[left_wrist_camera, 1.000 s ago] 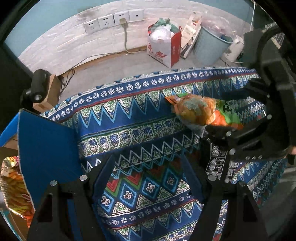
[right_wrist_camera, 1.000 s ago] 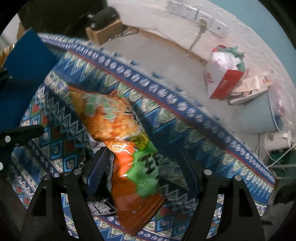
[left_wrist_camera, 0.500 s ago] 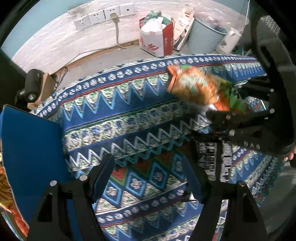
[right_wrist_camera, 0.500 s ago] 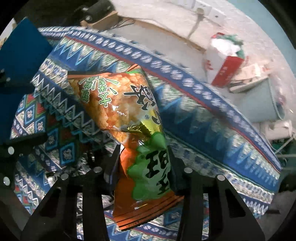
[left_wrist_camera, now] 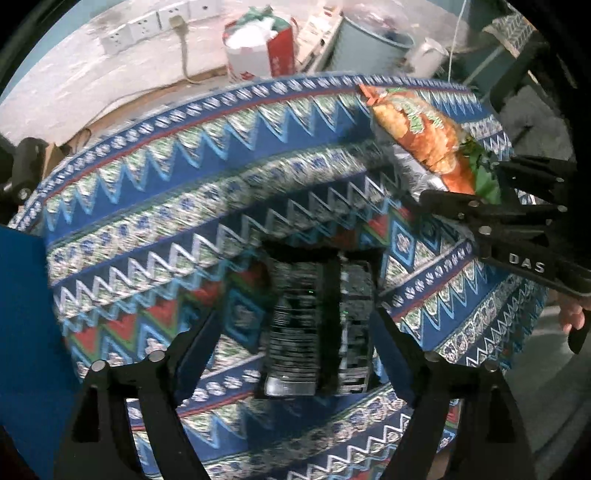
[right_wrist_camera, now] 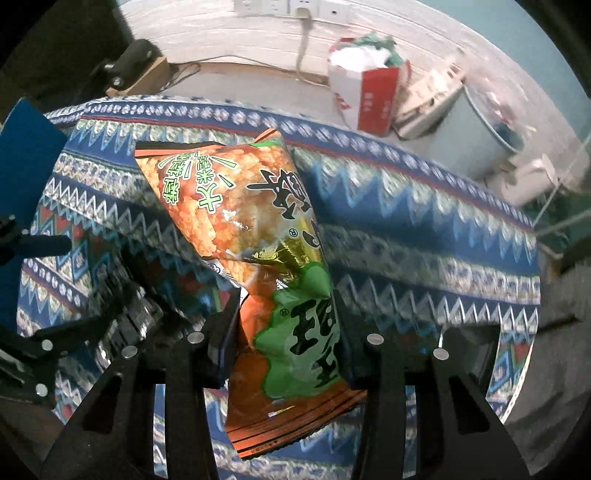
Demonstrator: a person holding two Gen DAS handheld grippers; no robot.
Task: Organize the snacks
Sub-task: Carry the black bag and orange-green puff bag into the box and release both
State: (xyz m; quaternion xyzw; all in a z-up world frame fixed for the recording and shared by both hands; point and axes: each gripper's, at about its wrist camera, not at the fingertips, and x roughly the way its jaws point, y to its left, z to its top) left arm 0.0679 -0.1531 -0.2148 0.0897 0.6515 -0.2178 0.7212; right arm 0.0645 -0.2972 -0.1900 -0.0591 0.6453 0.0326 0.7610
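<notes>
My right gripper (right_wrist_camera: 286,325) is shut on an orange and green snack bag (right_wrist_camera: 255,236) and holds it lifted above the patterned tablecloth (right_wrist_camera: 424,229). The bag (left_wrist_camera: 428,140) and right gripper (left_wrist_camera: 491,192) also show at the upper right of the left wrist view. My left gripper (left_wrist_camera: 299,336) is open, with a black snack packet with white print (left_wrist_camera: 317,325) lying on the cloth between its fingers. The left gripper's fingers (right_wrist_camera: 74,328) show at the left of the right wrist view.
A blue bin wall (left_wrist_camera: 22,314) stands at the left edge of the table. On the floor beyond the table are a red and white bag (left_wrist_camera: 258,51), a pale blue bucket (left_wrist_camera: 369,44) and a wall socket strip (left_wrist_camera: 147,26).
The right gripper shut on the orange bag and lifted it up and to the right. The left gripper moved right, over the black packet.
</notes>
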